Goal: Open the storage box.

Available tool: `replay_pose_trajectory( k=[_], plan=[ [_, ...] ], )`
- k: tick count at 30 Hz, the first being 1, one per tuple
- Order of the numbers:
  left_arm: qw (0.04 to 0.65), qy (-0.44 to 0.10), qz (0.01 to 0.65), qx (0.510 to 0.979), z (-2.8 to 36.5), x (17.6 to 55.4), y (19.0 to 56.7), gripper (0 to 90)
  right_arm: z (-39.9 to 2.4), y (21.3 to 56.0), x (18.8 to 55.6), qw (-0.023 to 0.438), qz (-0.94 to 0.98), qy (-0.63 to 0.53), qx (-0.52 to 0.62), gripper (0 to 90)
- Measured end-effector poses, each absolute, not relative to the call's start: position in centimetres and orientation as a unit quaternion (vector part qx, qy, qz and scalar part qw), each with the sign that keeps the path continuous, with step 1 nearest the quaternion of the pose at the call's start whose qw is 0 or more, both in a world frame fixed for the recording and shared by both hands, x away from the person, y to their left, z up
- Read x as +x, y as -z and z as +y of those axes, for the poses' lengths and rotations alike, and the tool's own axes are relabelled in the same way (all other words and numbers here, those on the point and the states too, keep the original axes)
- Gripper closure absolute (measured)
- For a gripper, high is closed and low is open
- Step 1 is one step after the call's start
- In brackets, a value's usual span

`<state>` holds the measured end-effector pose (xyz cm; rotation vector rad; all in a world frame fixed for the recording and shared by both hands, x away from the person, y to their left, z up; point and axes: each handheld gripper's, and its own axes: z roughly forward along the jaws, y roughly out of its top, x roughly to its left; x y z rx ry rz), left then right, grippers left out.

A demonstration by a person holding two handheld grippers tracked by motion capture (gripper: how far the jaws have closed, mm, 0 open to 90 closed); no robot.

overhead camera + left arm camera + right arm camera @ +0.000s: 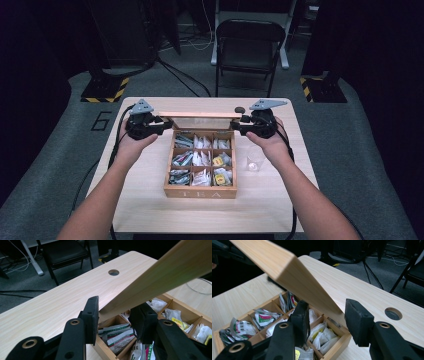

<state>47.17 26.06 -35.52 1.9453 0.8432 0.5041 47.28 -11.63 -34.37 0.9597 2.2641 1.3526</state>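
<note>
1. Over at the bench's (150, 210) left side, the left hand-held gripper (161, 126) has its jaws on the left end of the wooden lid (202, 115). In the left gripper view the lid's corner (117, 306) sits between the pads, which look pressed onto it.
2. Centre of the bench: the tea box (201, 192) stands open, its lid tilted up off the far edge and the sachets (200, 160) in plain sight.
3. On the right, the right hand-held gripper (239, 125) brackets the lid's other end; its pads (359, 322) stand apart, one visibly clear of the wood.
4. A clear cup (255, 159) waits just beside the box.
5. Verdict: the lid work is midway, whether it is opening or closing I cannot say.
</note>
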Motion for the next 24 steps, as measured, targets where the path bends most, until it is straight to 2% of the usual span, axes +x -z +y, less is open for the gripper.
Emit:
replay_pose_trajectory(
  k=[24],
  plan=[
    [0.460, -0.200, 0.341, 0.795, 26.1, 48.5, 35.0, 60.4, -11.2, 35.9, 49.2, 0.170, 0.785, -0.476, 0.357, 56.6]
  ],
)
